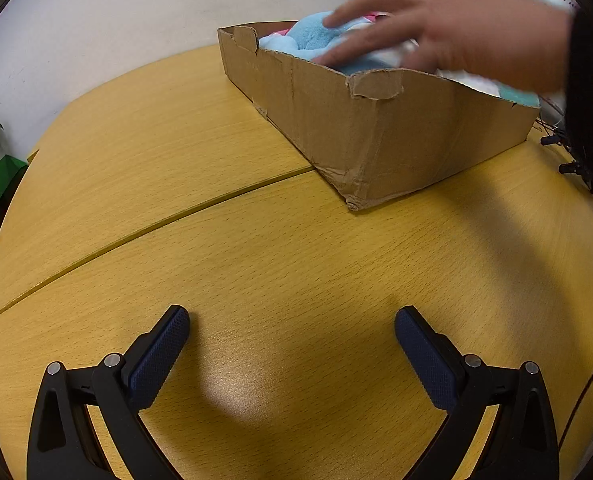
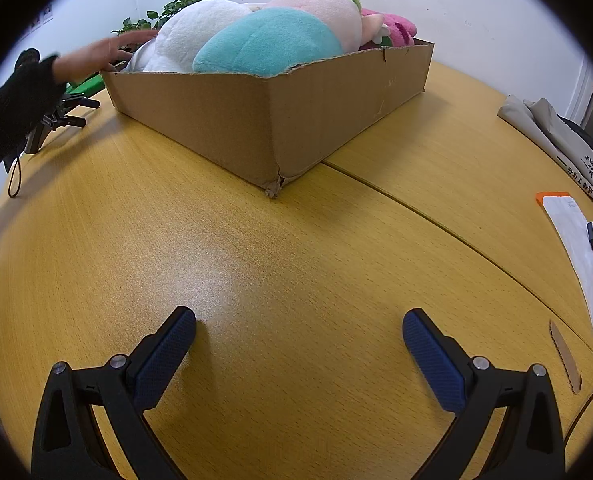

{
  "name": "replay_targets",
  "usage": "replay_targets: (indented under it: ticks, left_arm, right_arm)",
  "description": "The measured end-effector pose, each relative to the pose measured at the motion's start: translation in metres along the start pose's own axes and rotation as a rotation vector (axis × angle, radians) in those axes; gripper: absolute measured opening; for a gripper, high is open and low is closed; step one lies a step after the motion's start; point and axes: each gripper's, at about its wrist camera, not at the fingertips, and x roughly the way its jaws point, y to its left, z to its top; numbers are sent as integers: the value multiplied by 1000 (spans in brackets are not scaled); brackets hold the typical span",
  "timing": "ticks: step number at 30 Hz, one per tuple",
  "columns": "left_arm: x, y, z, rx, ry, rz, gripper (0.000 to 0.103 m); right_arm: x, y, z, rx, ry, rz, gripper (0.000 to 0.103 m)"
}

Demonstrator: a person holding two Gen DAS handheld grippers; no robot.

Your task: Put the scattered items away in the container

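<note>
Both grippers, left gripper [image 1: 292, 332] and right gripper [image 2: 299, 334], jaws apart, empty over yellow wooden table [image 2: 280, 264]; bare hand [image 1: 448, 36] tucks plush toys [image 2: 268, 42] into brown cardboard box [image 2: 264, 120].

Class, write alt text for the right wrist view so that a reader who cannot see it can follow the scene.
A shallow brown cardboard box heaped with plush toys, among them a teal and white plush and a pink one, sits on a yellow wooden table. The right gripper is open and empty above the table, while a bare hand reaches toward the box.
</note>
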Motion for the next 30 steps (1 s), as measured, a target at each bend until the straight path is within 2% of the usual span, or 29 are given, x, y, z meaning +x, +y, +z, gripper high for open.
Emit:
replay_targets:
  ticks: [30]
  left_arm:
    - [0, 0, 1, 0, -1, 0, 103]
  right_arm:
    - [1, 0, 2, 2, 2, 0, 103]
